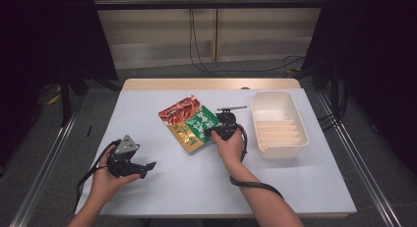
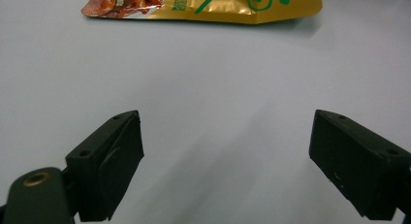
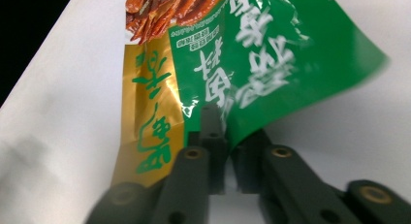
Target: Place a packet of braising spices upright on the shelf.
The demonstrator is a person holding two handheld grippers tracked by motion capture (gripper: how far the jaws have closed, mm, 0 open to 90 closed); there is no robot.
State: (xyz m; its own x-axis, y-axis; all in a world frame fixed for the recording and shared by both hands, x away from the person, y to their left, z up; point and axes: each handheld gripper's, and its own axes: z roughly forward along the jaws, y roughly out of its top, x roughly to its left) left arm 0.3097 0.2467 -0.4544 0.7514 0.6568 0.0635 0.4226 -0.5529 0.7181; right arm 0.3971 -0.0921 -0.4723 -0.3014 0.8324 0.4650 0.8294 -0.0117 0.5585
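Right gripper pinches the snack packet; left gripper rests apart.

High view: packet lies mid-table, beside 1 white tray that looks empty. Left gripper view: 2 jaws stand wide over bare surface, packet beyond. Right gripper view: jaws are clamped on the packet's lifted green edge.
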